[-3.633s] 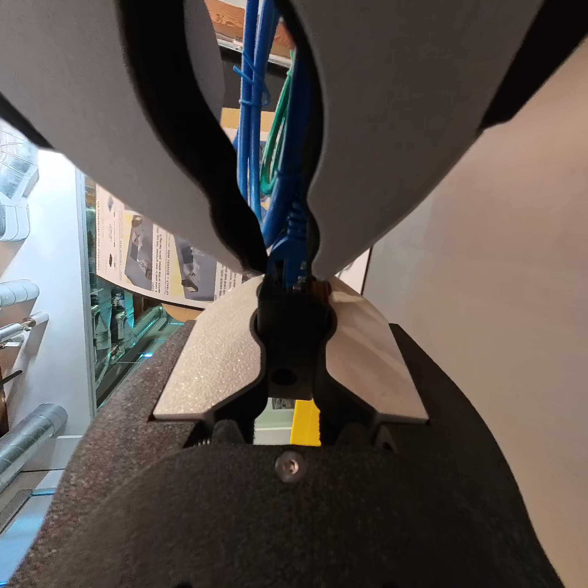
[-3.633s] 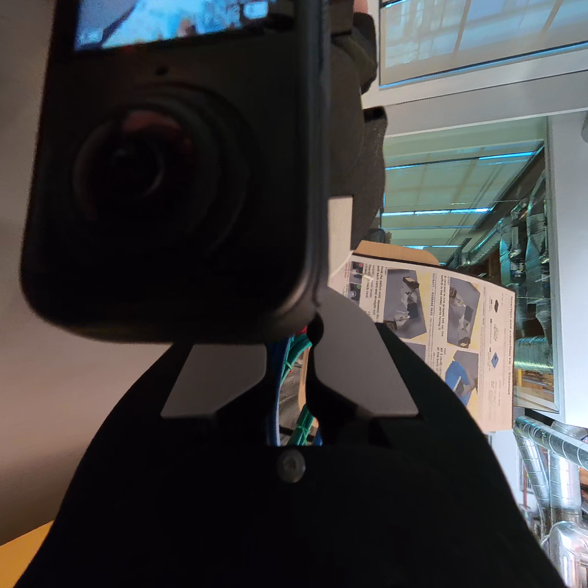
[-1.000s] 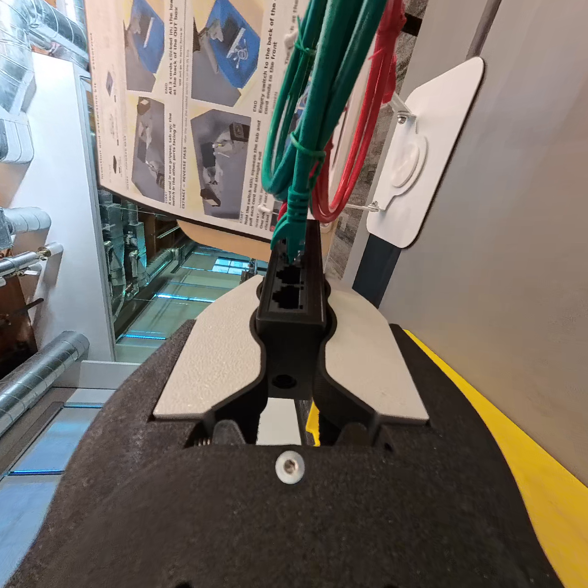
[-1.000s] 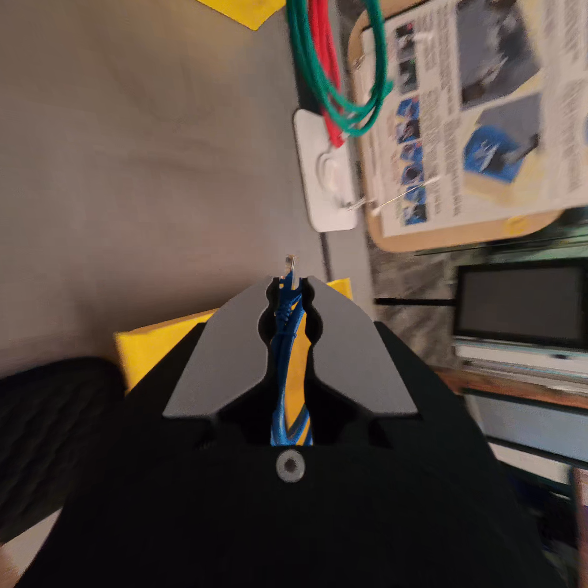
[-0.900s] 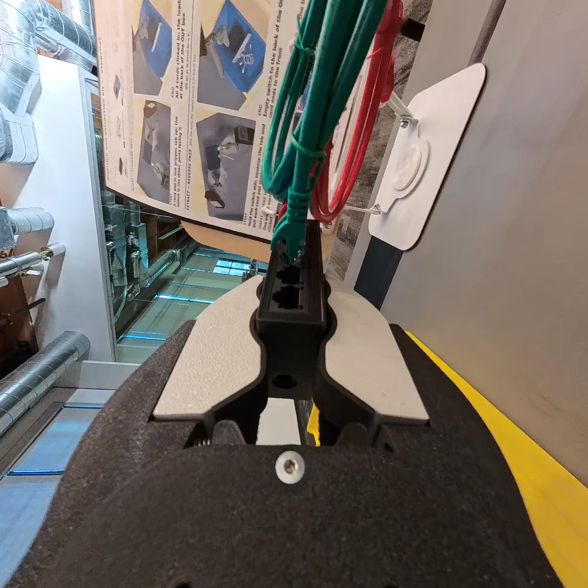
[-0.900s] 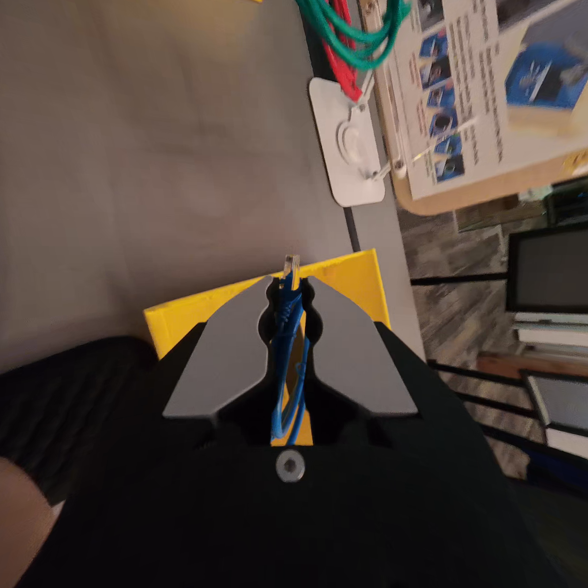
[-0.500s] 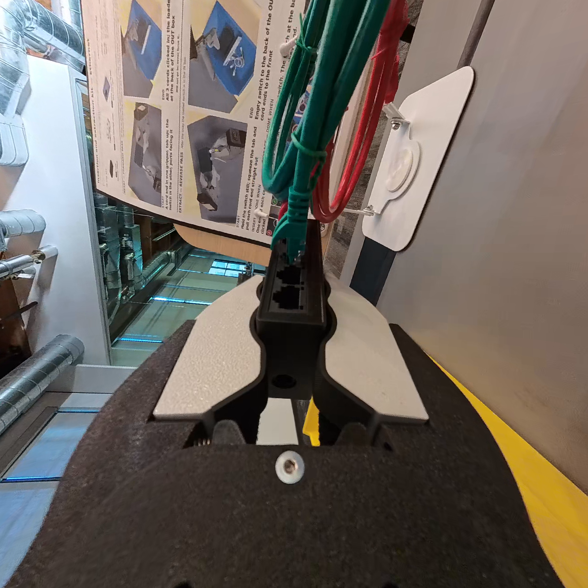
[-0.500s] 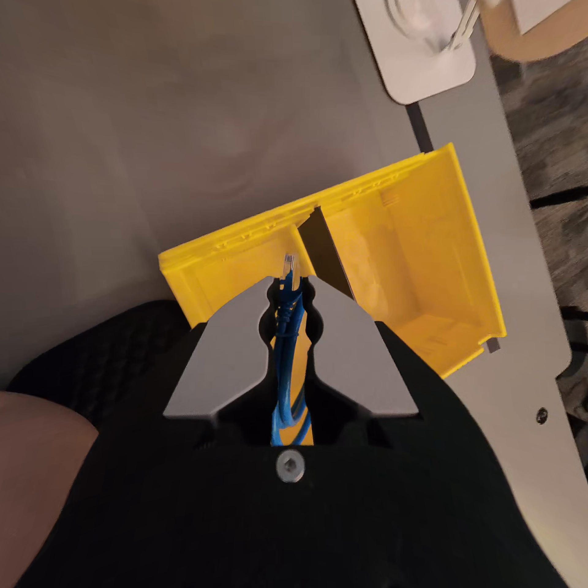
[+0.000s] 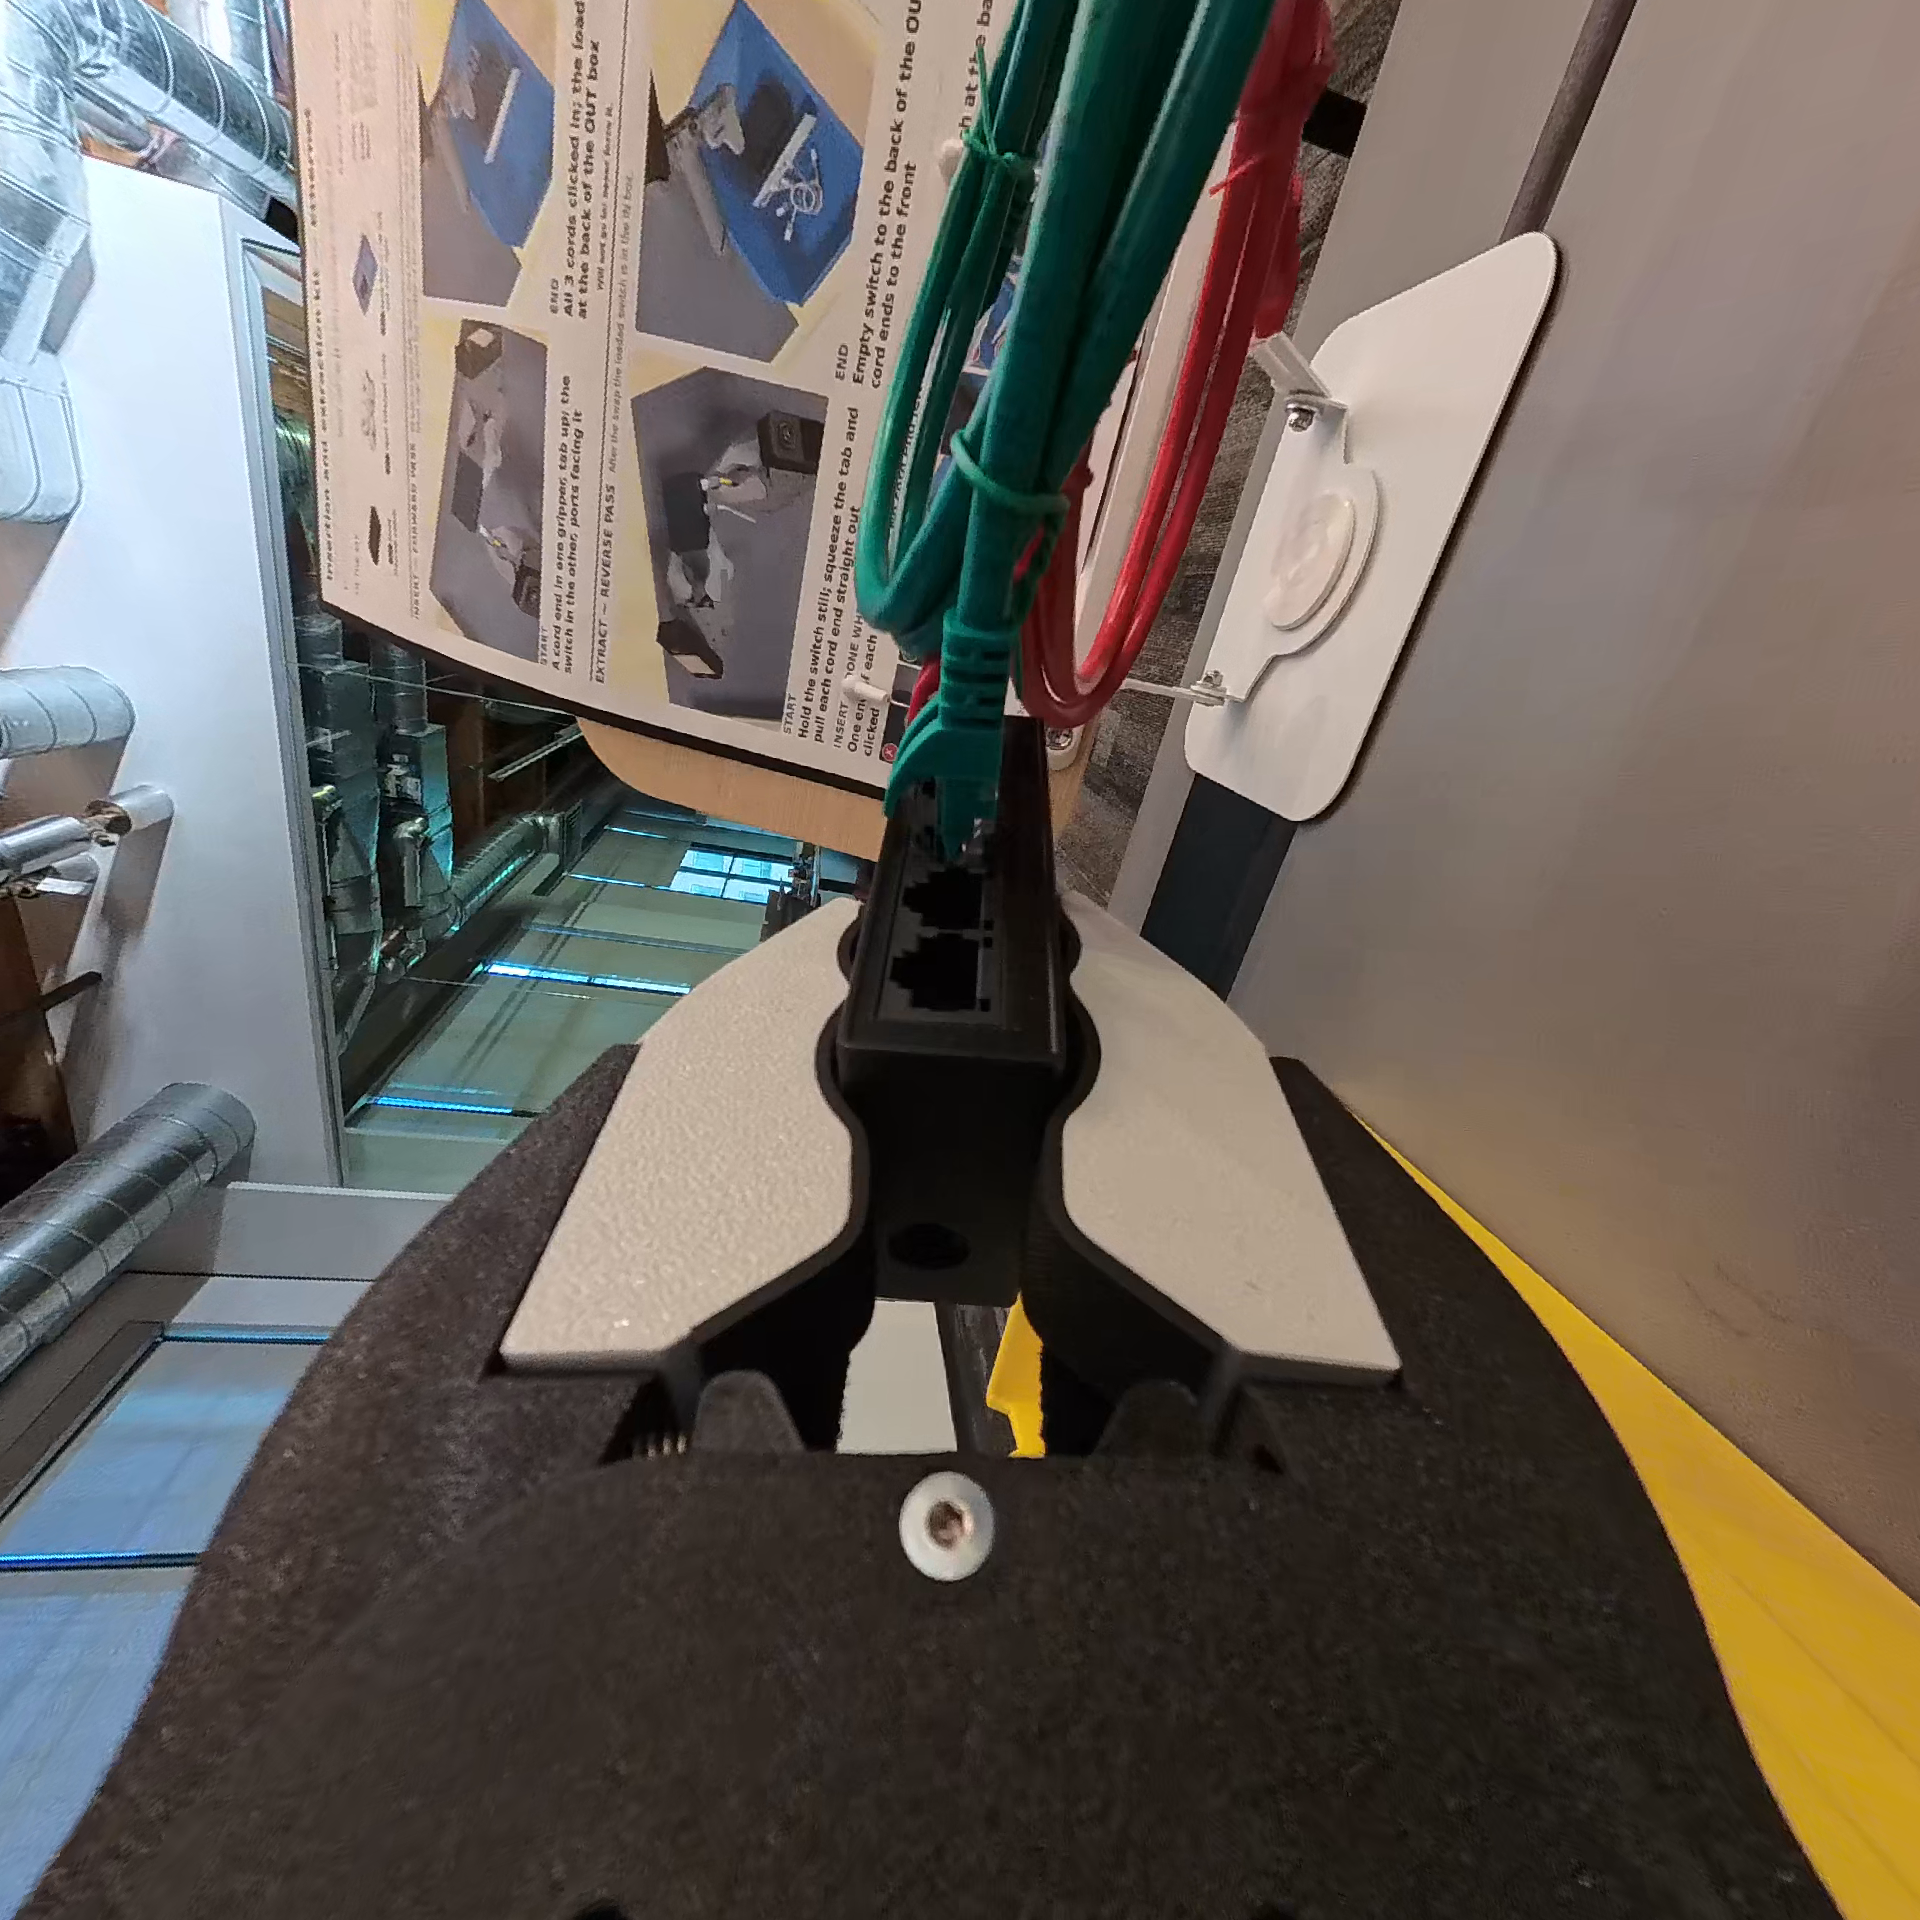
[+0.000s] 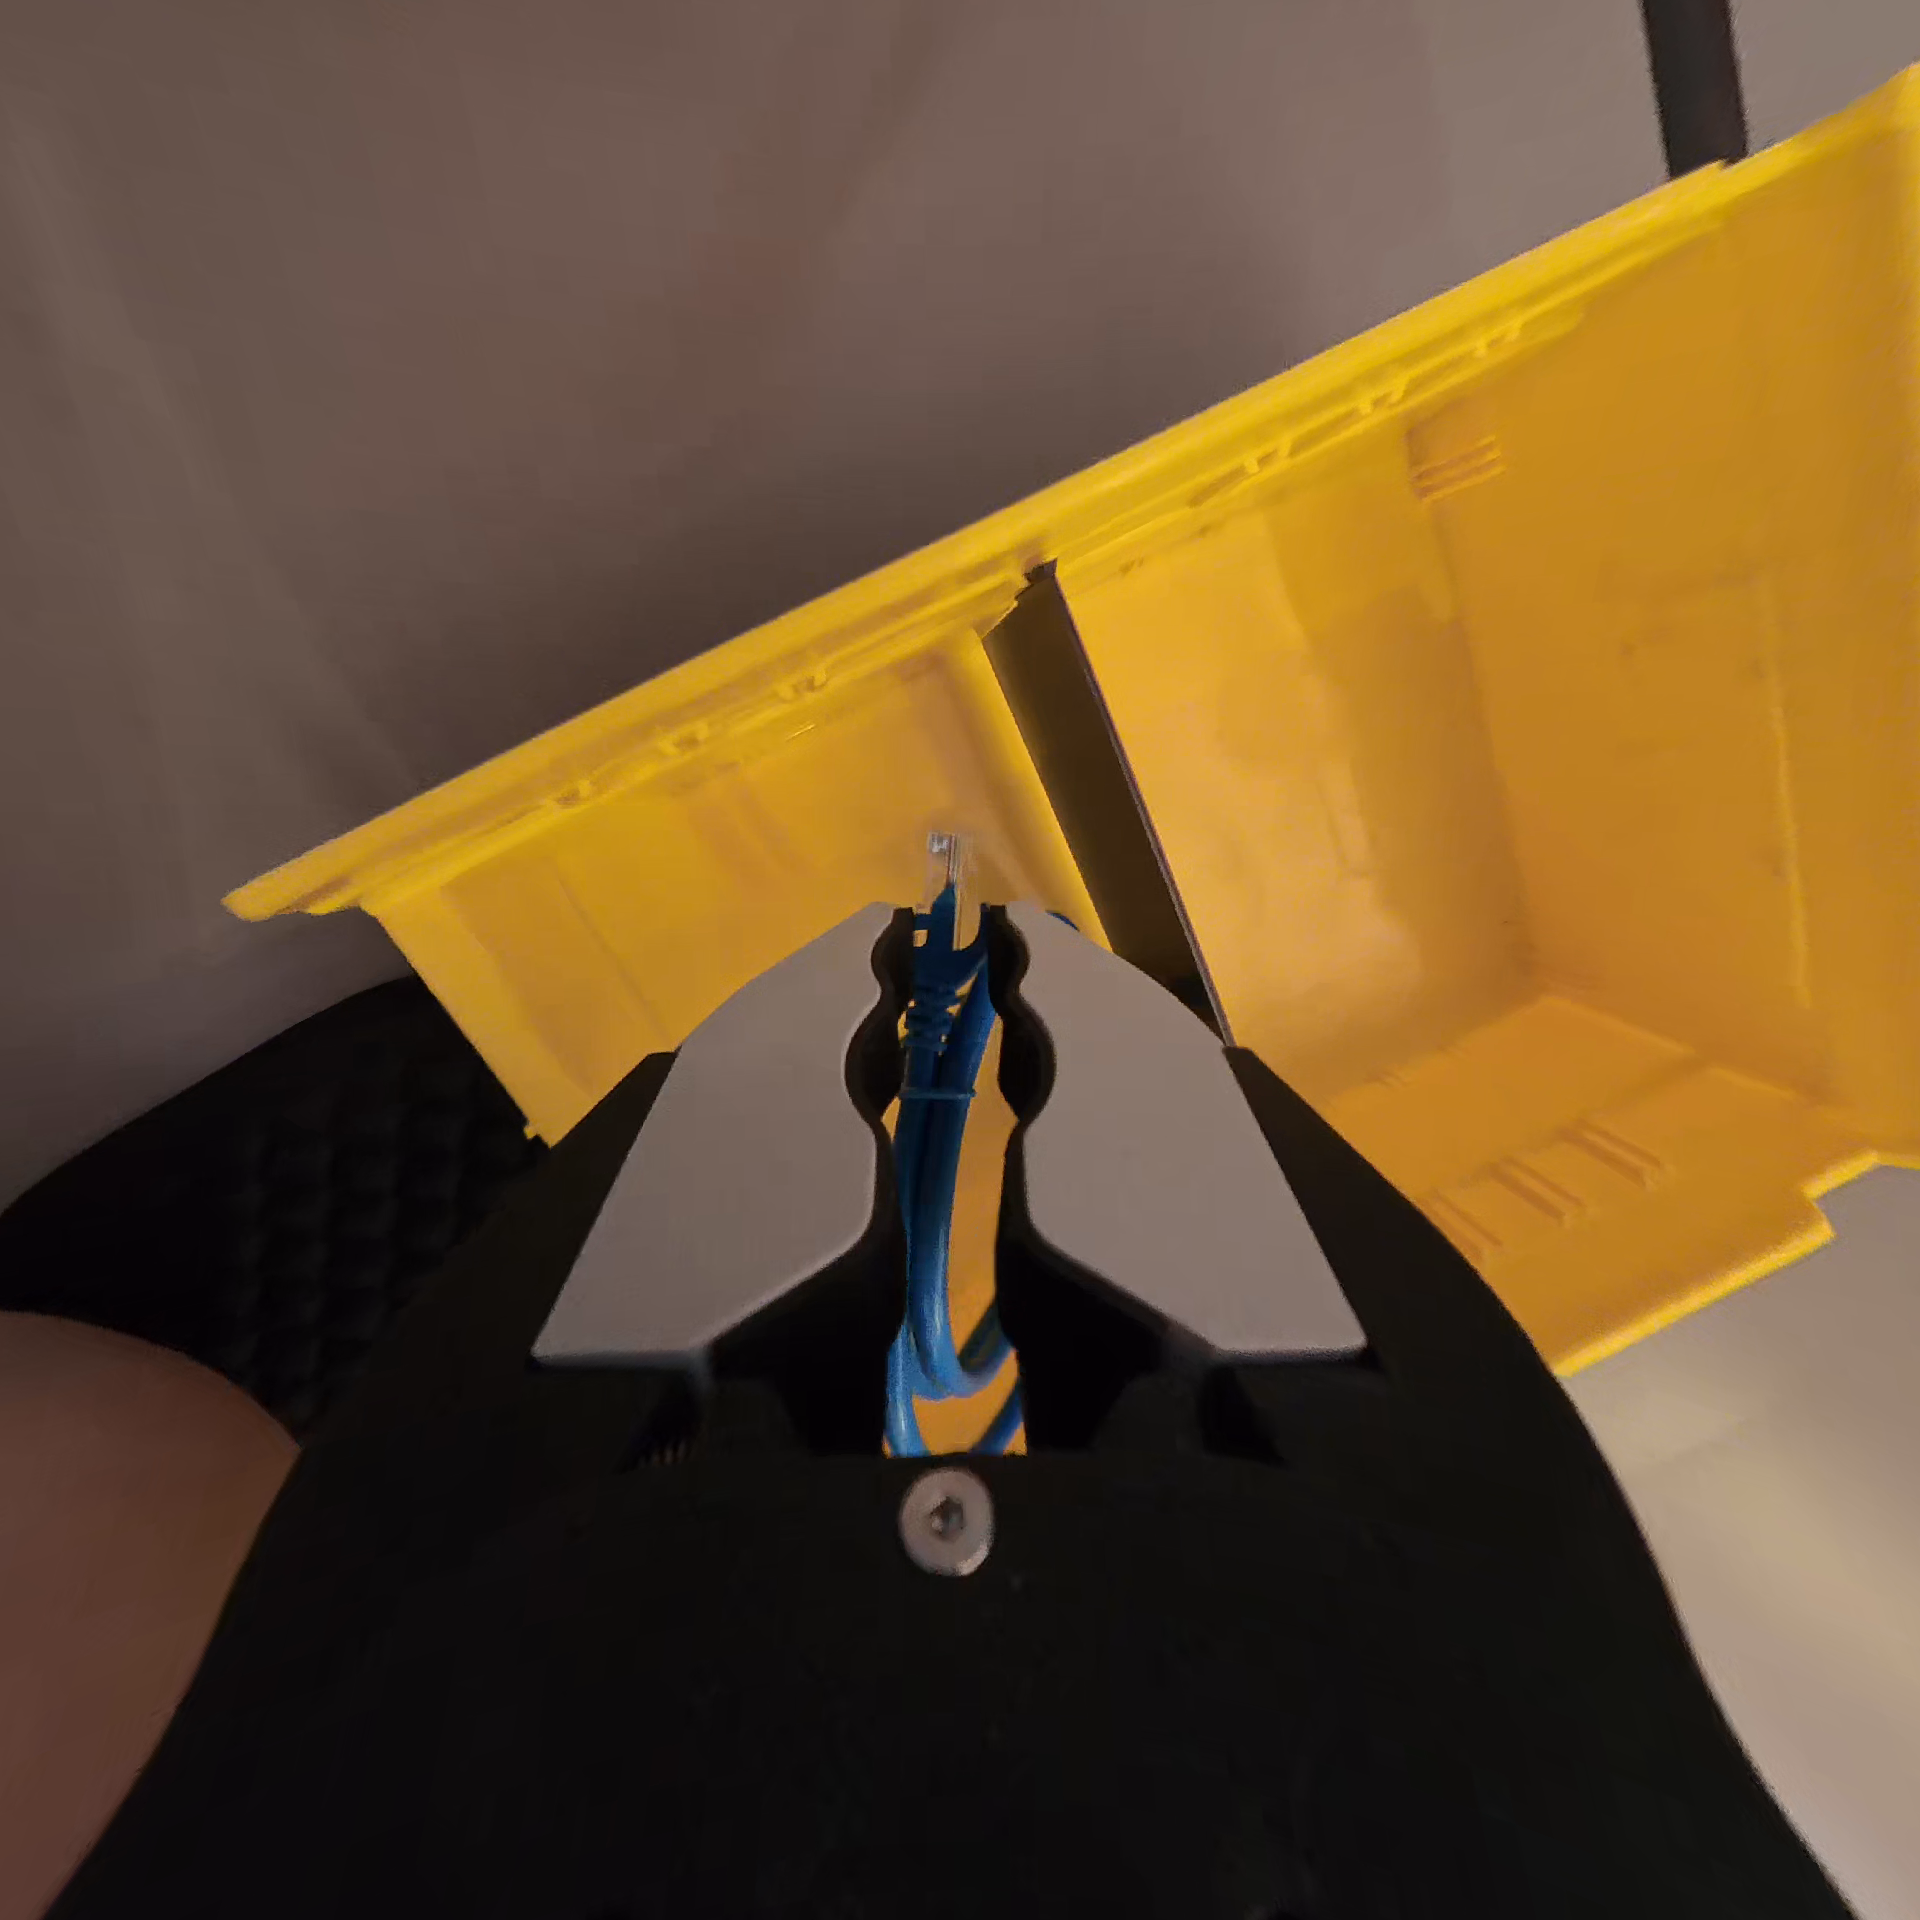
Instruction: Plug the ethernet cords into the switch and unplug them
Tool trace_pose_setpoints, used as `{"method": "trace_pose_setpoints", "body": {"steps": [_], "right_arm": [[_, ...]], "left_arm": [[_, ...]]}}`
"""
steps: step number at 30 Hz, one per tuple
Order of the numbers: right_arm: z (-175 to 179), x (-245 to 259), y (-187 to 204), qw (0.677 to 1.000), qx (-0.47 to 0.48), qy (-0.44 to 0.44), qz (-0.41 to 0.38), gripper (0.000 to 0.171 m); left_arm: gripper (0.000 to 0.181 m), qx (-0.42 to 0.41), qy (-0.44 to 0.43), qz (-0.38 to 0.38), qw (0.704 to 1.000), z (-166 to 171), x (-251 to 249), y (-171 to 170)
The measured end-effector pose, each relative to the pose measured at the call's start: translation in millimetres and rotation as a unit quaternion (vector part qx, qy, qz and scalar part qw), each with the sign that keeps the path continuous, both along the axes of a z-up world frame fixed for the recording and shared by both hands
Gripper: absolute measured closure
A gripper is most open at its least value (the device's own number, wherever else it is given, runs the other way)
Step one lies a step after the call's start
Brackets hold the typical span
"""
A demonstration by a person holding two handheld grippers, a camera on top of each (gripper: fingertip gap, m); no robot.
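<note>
My left gripper is shut on the black switch and holds it end-on, ports facing up in the view. A green ethernet cord is plugged into a far port, its coil hanging above. A red cord hangs behind it; its plug end is hidden. The two nearest ports are empty. My right gripper is shut on the blue ethernet cord. Its clear plug sticks out past the fingertips, over the left compartment of a yellow bin.
The yellow bin has a dark divider and stands on a grey table. An instruction sheet on a wooden board and a white mounting plate are ahead of the left gripper. A bin edge shows at the lower right. About 35 centimetres separates my left fingertips from my right.
My right gripper has swung down with the blue cord, from facing the sheet and hanging cords to close over the yellow bin. My left gripper and switch have barely moved.
</note>
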State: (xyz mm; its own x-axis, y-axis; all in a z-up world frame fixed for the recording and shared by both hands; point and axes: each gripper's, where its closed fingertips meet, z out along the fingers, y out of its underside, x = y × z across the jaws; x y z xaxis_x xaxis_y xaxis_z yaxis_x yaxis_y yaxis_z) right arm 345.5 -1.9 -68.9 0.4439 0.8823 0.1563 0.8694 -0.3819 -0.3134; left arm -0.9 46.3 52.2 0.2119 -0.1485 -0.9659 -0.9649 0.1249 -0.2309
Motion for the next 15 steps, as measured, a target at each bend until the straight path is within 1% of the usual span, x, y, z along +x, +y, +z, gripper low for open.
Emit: {"method": "trace_pose_setpoints", "body": {"steps": [9,15], "right_arm": [[-30.8,-8.5,6.0,0.999,-0.05,0.007,0.013,0.155],[-38.2,-7.3,9.8,0.997,-0.069,0.032,-0.01,0.155]], "left_arm": [[0.151,-0.005,0.006,-0.002,1.0,-4.3,2.5,0.7],[0.151,-0.005,0.008,-0.003,1.0,-4.6,3.5,0.4]]}}
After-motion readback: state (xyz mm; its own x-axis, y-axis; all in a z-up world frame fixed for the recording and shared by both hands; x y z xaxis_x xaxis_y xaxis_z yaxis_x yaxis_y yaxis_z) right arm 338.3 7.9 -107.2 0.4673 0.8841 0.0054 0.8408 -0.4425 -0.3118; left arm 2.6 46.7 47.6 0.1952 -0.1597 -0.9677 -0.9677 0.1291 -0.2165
